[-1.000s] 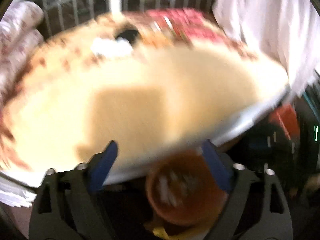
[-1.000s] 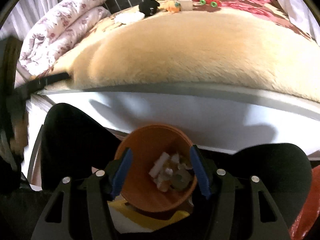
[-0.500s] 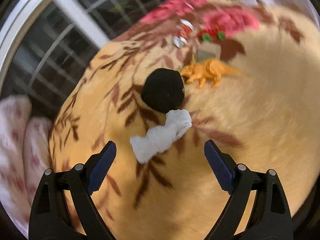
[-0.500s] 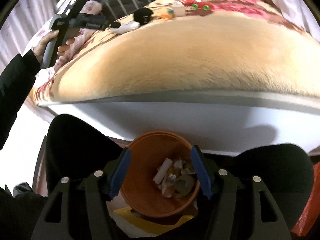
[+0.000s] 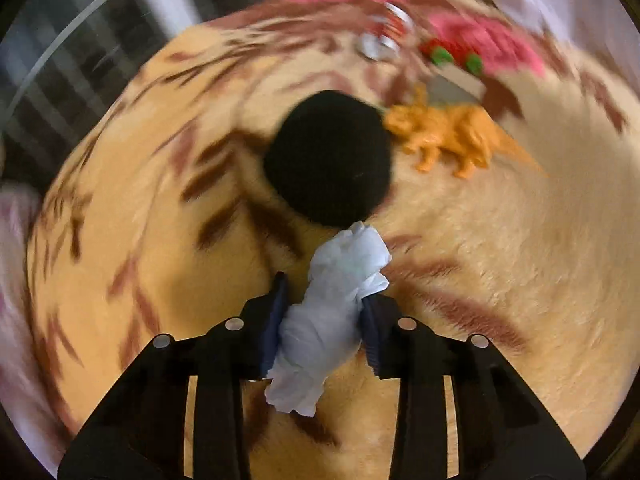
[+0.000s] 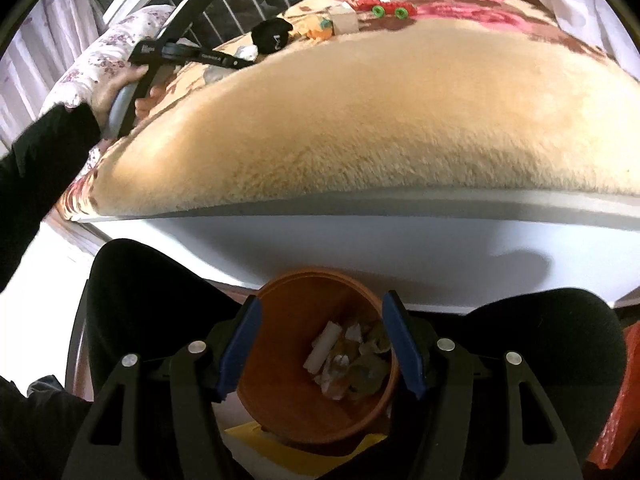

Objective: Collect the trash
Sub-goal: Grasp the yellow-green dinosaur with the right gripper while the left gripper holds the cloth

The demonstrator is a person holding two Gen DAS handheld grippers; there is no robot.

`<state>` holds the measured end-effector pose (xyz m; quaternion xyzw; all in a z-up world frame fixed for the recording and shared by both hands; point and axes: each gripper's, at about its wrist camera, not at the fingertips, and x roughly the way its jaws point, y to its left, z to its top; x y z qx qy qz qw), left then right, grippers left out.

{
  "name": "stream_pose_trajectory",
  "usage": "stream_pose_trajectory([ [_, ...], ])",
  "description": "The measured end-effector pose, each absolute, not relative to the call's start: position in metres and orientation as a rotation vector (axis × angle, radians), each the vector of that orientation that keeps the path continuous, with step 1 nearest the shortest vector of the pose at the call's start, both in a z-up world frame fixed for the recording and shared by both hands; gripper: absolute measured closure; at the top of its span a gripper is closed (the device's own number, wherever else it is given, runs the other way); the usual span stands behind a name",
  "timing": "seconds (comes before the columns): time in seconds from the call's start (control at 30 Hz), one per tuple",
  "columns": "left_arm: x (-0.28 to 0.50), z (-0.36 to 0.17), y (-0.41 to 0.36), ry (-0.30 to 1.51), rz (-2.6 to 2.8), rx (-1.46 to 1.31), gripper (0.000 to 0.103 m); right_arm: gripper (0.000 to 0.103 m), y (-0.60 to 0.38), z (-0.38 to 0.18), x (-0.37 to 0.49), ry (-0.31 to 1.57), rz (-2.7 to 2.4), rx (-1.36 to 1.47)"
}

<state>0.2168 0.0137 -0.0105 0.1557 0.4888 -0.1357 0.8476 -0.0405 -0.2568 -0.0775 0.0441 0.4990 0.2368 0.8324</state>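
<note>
My left gripper (image 5: 323,304) is shut on a crumpled white tissue (image 5: 332,316) that lies on the tan fleece blanket (image 5: 500,264), just below a round black object (image 5: 328,158). In the right wrist view the left gripper (image 6: 240,63) reaches across the far left of the bed to the tissue (image 6: 246,52). My right gripper (image 6: 322,330) is shut on the rim of an orange bin (image 6: 288,400) and holds it in front of the bed's white side rail (image 6: 440,248). The bin holds several scraps of paper trash (image 6: 352,356).
An orange toy dinosaur (image 5: 452,136), a small box (image 5: 456,86) and a red toy with green wheels (image 5: 452,54) lie beyond the black object. A floral quilt (image 6: 100,56) is rolled at the bed's left end. A window grille stands behind.
My left gripper swung from near the bin up over the bed, came down on the white tissue and closed on it. The right gripper with the bin has barely moved.
</note>
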Motion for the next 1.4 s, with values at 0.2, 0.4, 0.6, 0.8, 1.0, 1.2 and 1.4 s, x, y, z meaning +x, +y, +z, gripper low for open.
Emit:
stream_pose_trajectory([
  [0.2, 0.151, 0.016, 0.052, 0.923, -0.046, -0.015, 0.071, 0.041, -0.253, -0.05, -0.037, 0.995, 0.542, 0.067],
  [0.4, 0.063, 0.044, 0.039, 0.709, 0.045, -0.135, 0.071, 0.041, -0.236, 0.011, 0.021, 0.831, 0.581, -0.028],
  [0.6, 0.031, 0.032, 0.017, 0.63, 0.045, -0.216, 0.071, 0.039, -0.193, 0.031, 0.137, 0.801, 0.591, -0.087],
  [0.8, 0.031, 0.016, 0.019, 0.658, 0.012, -0.247, 0.071, 0.039, -0.153, -0.004, 0.221, 0.911, 0.579, -0.145],
  [1.0, 0.03, 0.014, 0.027, 0.639, 0.0, -0.26, 0.071, 0.044, -0.132, -0.024, 0.258, 0.975, 0.579, -0.169],
  [1.2, 0.031, 0.012, 0.021, 0.643, -0.022, -0.253, 0.071, 0.053, -0.11, -0.036, 0.284, 1.009, 0.558, -0.275],
  [1.4, 0.034, 0.008, 0.021, 0.664, -0.029, -0.272, 0.071, 0.057, -0.114, -0.031, 0.276, 0.959, 0.555, -0.285],
])
